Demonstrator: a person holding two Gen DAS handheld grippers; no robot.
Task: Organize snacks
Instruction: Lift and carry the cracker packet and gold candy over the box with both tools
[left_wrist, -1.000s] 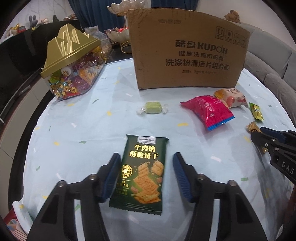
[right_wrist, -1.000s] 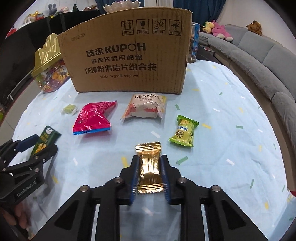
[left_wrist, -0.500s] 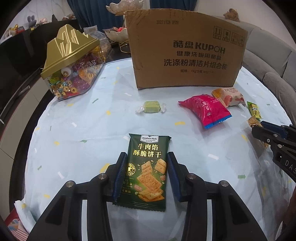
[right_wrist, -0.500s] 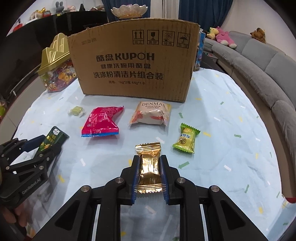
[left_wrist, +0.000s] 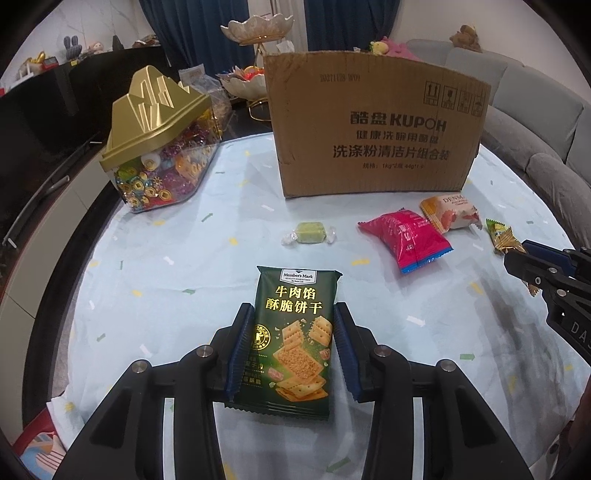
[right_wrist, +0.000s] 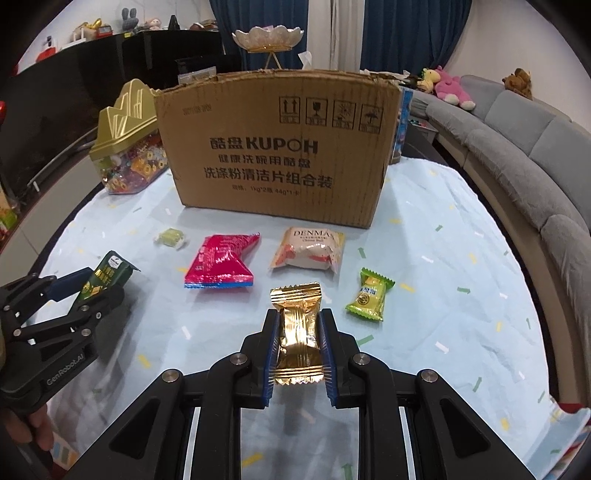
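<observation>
My left gripper (left_wrist: 294, 314) is shut on a dark green cracker packet (left_wrist: 291, 339) and holds it above the table; the packet also shows in the right wrist view (right_wrist: 105, 278). My right gripper (right_wrist: 297, 319) is shut on a gold foil snack (right_wrist: 297, 328), lifted off the cloth. A pink packet (right_wrist: 219, 264), a white DENMAS packet (right_wrist: 310, 251), a yellow-green candy (right_wrist: 369, 293) and a small green wrapped candy (left_wrist: 309, 233) lie on the table in front of a brown cardboard box (right_wrist: 280, 147).
A gold-lidded clear candy jar (left_wrist: 162, 144) stands at the back left. The round table has a light blue cloth (left_wrist: 147, 266). A grey sofa (right_wrist: 517, 147) runs along the right. A white pedestal bowl (right_wrist: 267, 37) stands behind the box.
My left gripper closed on the green cracker packet and lifted it. My right gripper kept its grip on the gold snack and rose with it; both views now sit higher.
</observation>
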